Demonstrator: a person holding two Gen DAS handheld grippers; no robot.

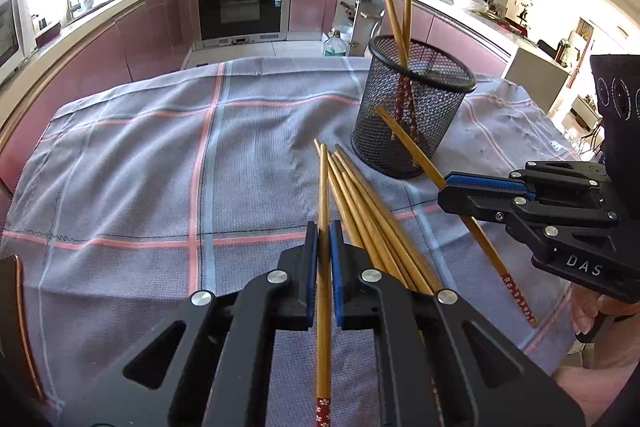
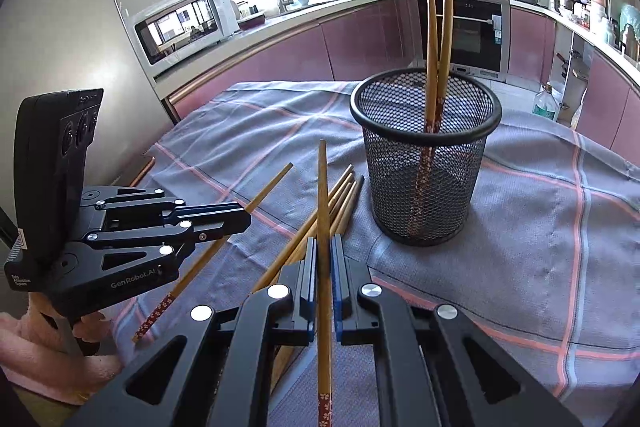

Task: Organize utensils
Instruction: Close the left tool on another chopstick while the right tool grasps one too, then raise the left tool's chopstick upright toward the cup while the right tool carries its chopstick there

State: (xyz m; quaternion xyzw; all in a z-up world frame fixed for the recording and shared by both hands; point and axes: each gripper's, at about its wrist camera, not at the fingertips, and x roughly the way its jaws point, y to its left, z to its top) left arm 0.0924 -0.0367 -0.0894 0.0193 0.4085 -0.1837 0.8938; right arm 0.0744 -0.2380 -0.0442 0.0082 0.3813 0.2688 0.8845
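A black mesh cup (image 1: 416,115) (image 2: 426,155) stands on the checked cloth with two chopsticks (image 1: 394,11) (image 2: 438,27) upright in it. Several loose wooden chopsticks (image 1: 360,195) (image 2: 342,201) lie in a fan on the cloth in front of the cup. My left gripper (image 1: 324,229) (image 2: 247,219) is shut on one chopstick (image 1: 323,179) (image 2: 200,267), lifted off the cloth. My right gripper (image 2: 324,241) (image 1: 442,193) is shut on another chopstick (image 2: 322,187) (image 1: 412,147), whose tip points toward the cup.
The grey cloth (image 1: 160,167) (image 2: 540,227) with pink and blue lines covers the table. Behind it run pink kitchen cabinets, an oven (image 1: 240,3) and a microwave (image 2: 180,23). A plastic bottle (image 1: 335,45) stands on the floor. A hand in a pink sleeve (image 2: 36,347) grips the left tool.
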